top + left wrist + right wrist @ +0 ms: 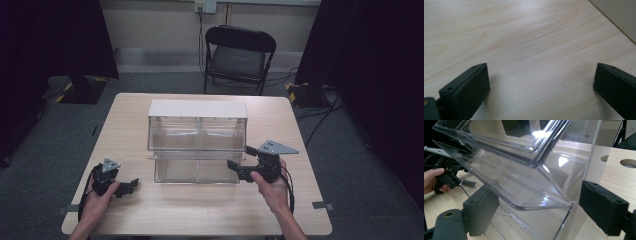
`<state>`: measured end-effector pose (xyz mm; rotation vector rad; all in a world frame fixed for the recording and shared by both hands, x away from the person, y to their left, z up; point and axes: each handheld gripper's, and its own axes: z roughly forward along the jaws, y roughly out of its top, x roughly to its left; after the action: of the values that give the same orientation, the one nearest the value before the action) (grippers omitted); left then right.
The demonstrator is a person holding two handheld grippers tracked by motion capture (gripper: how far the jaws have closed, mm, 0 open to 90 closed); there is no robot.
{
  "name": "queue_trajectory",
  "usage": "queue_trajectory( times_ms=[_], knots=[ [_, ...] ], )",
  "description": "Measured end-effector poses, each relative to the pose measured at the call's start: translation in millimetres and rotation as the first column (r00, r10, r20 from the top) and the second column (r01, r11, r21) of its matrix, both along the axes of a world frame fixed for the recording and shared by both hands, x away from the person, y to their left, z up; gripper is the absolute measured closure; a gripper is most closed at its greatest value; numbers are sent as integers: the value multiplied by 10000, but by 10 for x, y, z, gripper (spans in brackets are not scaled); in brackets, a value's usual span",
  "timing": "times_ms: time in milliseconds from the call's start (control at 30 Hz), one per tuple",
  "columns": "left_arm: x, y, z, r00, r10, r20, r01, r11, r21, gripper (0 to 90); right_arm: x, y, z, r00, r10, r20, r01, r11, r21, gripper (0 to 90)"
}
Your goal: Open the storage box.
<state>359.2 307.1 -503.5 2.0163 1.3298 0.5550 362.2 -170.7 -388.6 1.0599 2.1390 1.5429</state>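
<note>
Jaws spread wide, the right gripper (243,162) faces the clear bin's (197,142) lower right flap; the left gripper (131,186), also spread, rests farther off.

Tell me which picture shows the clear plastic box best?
The high view: the whole clear box sits mid-table under its white top. The right tool's view shows just a close-up of one transparent corner; the left tool's view shows bare wood.
</note>
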Motion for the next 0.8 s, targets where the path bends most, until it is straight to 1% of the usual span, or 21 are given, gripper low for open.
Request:
queue_trajectory(
  times_ms=[300, 367, 400, 533, 800],
  knots=[
    [-1, 1, 1, 10000, -3, -6, 3, 10000, 22, 0, 17, 1, 20, 10000, 16, 41, -16, 10000, 43, 162],
    [-1, -2, -1, 10000, 18, -10, -18, 10000, -38, 1, 18, 1, 23, 10000, 24, 42, -25, 10000, 62, 163],
    [-1, 1, 1, 10000, -1, -6, 1, 10000, 20, 0, 19, 0, 24, 10000, 25, 41, -25, 10000, 62, 163],
    [-1, -2, -1, 10000, 16, -9, -16, 10000, -30, 1, 23, 0, 27, 10000, 33, 40, -33, 10000, 78, 163],
    [-1, 0, 1, 10000, 12, -20, -12, 10000, 1, 1, 41, 4, 34, 9999, 102, 46, -103, 9997, 228, 162]
  ],
)
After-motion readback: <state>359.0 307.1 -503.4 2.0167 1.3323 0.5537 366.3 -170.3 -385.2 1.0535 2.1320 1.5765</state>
